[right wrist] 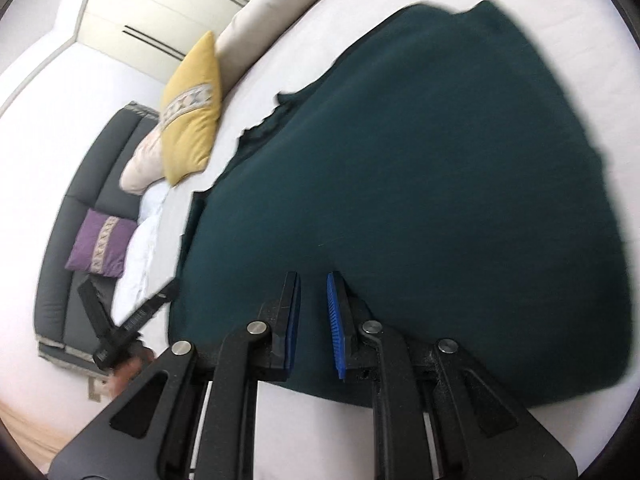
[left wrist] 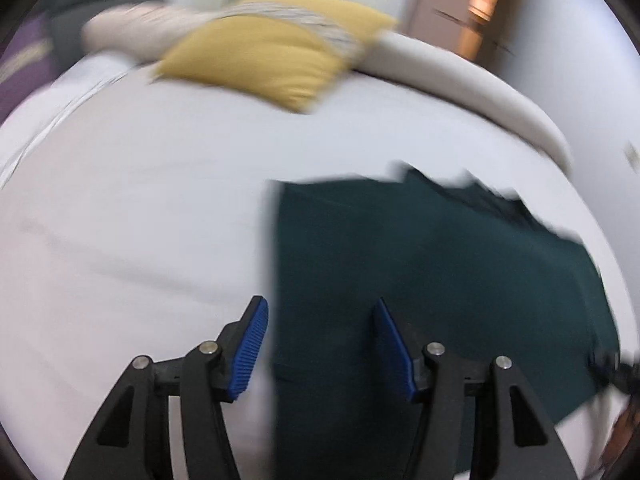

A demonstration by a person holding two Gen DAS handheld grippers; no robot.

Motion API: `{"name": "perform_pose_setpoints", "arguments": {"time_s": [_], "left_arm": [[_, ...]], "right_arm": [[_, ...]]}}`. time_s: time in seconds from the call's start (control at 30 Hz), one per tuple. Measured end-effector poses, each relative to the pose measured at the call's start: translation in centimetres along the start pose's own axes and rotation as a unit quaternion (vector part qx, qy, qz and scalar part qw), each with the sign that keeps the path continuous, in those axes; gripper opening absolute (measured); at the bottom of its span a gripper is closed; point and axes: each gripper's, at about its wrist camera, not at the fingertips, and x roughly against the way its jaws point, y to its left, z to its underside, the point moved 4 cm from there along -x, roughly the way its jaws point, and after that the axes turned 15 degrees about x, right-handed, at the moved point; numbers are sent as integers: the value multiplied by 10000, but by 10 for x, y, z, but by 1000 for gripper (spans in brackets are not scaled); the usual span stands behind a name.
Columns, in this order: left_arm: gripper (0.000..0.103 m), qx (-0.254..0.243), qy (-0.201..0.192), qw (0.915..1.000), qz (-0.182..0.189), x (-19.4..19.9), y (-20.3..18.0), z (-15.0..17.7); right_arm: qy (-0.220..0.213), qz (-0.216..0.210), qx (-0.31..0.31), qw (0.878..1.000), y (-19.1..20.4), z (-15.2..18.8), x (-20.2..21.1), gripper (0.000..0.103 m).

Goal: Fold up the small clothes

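Left wrist view: the left hand-held gripper (left wrist: pixel 320 312) points steeply down at the bed (left wrist: pixel 140 200), its two blue-padded fingers (left wrist: pixel 248 356) standing well apart with nothing between them. The left finger hangs over bare white sheet; the right one hangs over the dark green garment (left wrist: pixel 420 280), whose straight left edge runs just beside the left finger. The garment lies flat on the bed and reaches toward the lower right of the frame. Beyond the garment, at the far edge of the bed, lie one yellow cushion (left wrist: pixel 260 56) with a pale patterned band and one cream pillow (left wrist: pixel 132 28) just beside it. This view is blurred, and it alone shows an open doorway (left wrist: pixel 476 4) with warm light, to the right of the yellow cushion.

Right wrist view: the right hand-held gripper (right wrist: pixel 314 280) also tilts down, its jaws nearly closed with only a narrow gap; no cloth is pinched between them, and the tips sit over the near edge of the garment (right wrist: pixel 420 160). Here the garment fills most of the frame, one piece, rounded in outline with a ragged edge facing the yellow cushion (right wrist: pixel 192 112). This view alone shows one purple cushion (right wrist: pixel 100 246) on a dark grey sofa (right wrist: pixel 80 184), beyond the cream pillow (right wrist: pixel 138 168), and the left hand-held gripper (right wrist: pixel 132 312) seen from outside, held in a hand (right wrist: pixel 124 372) left of the garment.
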Motion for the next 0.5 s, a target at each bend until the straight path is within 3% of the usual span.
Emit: {"name": "perform_pose_setpoints", "arguments": {"time_s": [0.03,0.13,0.2,0.23,0.3,0.37,0.5], "left_arm": [[59,285,8,9995,-155,-1,17,-9],[59,470,-258,9981,-307,14,32,-24],[59,249,-441,9987,-77,28,14,-25],[59,-137,-459,9986,231,34,-12,-21],[60,-820,-301,9952,448,30,-54,-8],[60,-1375,114,9884,638,10,-93,10],[59,-1432,556,9871,457,-40,-105,13]], "right_arm": [[-18,69,10,10000,-3,-2,4,13],[-7,262,82,9996,-6,-4,13,14],[-26,329,204,9992,8,-12,19,17],[-24,297,271,9992,14,-15,18,17],[-7,125,360,9993,27,-20,18,17],[39,8,436,9990,34,-22,10,17],[95,-121,366,9992,37,-24,8,17]]}}
